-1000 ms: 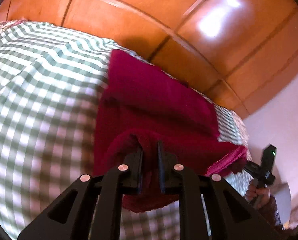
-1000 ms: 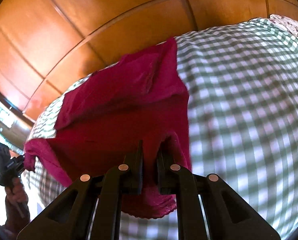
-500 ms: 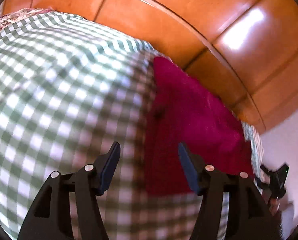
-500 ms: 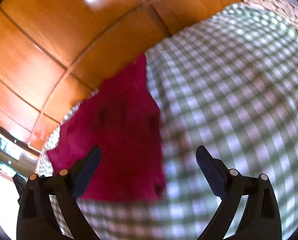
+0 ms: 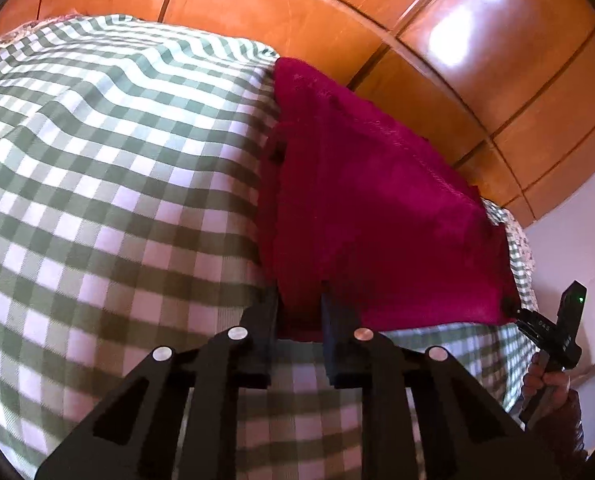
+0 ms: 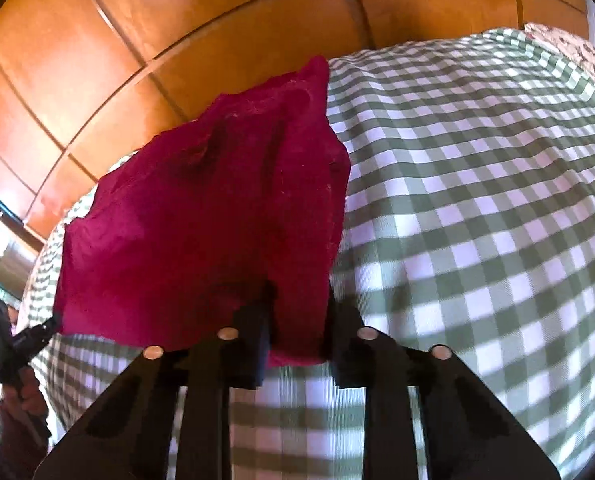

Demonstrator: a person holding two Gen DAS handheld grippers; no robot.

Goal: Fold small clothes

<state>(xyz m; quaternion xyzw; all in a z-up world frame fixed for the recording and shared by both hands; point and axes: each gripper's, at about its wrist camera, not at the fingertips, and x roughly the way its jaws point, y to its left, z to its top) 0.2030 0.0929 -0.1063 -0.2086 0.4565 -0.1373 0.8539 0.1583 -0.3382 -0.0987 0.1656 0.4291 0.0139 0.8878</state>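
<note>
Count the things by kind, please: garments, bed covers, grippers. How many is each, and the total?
Red garment: 1
Green checked bed cover: 1
Grippers: 2, the left gripper and the right gripper
Total: 4

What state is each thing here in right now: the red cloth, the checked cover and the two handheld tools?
Red cloth: folded, flat on the cover, near corners pinched.
Checked cover: spread out, slightly rippled.
Left tool: just closed on the cloth's near corner.
Right tool: just closed on the other near corner.
</note>
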